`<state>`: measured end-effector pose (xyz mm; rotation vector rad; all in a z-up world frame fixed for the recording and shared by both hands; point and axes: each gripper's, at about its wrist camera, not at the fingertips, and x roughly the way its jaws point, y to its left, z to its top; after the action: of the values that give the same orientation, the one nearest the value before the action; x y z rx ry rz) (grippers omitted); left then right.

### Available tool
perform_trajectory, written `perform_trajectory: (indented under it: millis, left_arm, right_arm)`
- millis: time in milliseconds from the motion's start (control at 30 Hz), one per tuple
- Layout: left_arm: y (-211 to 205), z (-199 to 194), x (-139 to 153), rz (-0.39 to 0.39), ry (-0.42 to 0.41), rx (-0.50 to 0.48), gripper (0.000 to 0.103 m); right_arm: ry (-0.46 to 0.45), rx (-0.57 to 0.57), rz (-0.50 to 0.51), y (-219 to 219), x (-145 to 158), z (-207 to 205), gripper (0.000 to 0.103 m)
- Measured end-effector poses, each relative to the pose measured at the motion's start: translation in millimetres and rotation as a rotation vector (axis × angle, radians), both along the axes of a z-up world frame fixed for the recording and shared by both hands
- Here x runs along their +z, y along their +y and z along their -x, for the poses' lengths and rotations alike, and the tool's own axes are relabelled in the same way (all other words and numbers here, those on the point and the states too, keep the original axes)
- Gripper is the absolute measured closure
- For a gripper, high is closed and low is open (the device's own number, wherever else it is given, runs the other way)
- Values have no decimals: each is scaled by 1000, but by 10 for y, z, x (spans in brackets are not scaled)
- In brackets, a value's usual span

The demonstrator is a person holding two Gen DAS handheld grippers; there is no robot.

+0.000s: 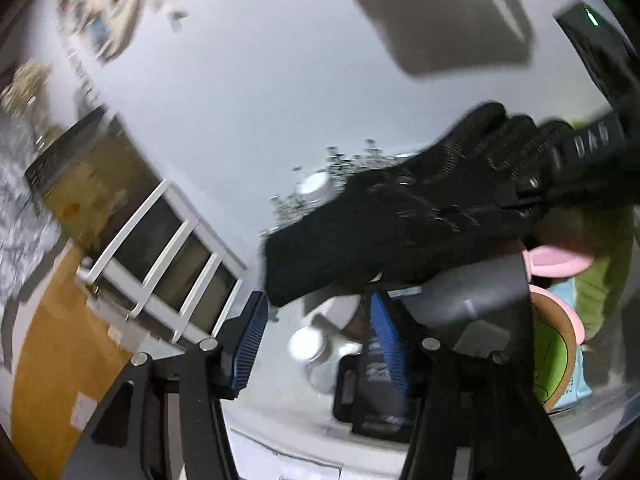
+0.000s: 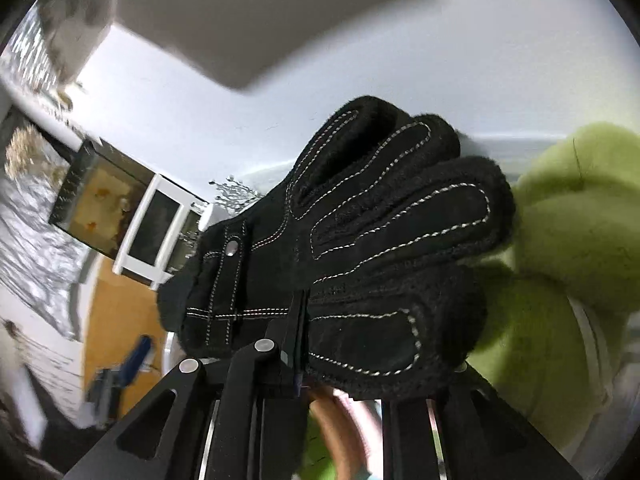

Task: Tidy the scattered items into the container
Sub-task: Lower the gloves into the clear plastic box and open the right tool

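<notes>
Pinching a black glove [image 2: 344,248] in my right claw [image 2: 298,344], I am holding it up just ahead of the lens; the two jaws are standing almost together, clamped on the soft edge near the cuff. Its palm side is facing me: suede-like patches outlined in pale stitching, four padded finger shapes fanning away to the right of the claw, a small metal snap on the strap to the left. Past the fingertips, to the right, a fuzzy lime-green plush [image 2: 576,216] is bulging in rounded lumps.

My left claw [image 1: 316,340] is standing partly open, its ribbed blue pads [image 1: 250,344] apart and gripping nothing. Between and beyond them a dark flat packet [image 1: 380,384] and a blurred shiny white rounded thing [image 1: 316,352] are lying low. The same glove is hanging above and just beyond this claw, knit back toward me, carried by the other black tool [image 1: 592,160] coming in from the right. Right of the claw, a round cardboard-rimmed disc with a green face [image 1: 554,360] and pink curved edges [image 1: 560,260] are crowding together; whether they are sitting in a container I cannot tell.
</notes>
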<state>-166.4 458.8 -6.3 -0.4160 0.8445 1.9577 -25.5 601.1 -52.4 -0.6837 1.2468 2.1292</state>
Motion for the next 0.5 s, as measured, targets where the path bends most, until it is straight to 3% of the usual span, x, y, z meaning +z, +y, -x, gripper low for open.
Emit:
perform_trajectory:
  millis: [200, 400, 467, 500]
  left_arm:
    - [136, 82, 244, -69, -95, 39, 49]
    - [673, 24, 186, 29, -56, -23, 49]
    - [822, -15, 72, 79, -12, -35, 50]
    - [866, -28, 29, 98, 2, -36, 50]
  right_arm:
    - [-45, -2, -46, -105, -20, 26, 87]
    - [-32, 30, -23, -41, -5, -7, 84]
    - [-9, 75, 9, -1, 22, 27, 65]
    - [-10, 113, 2, -17, 63, -12, 64]
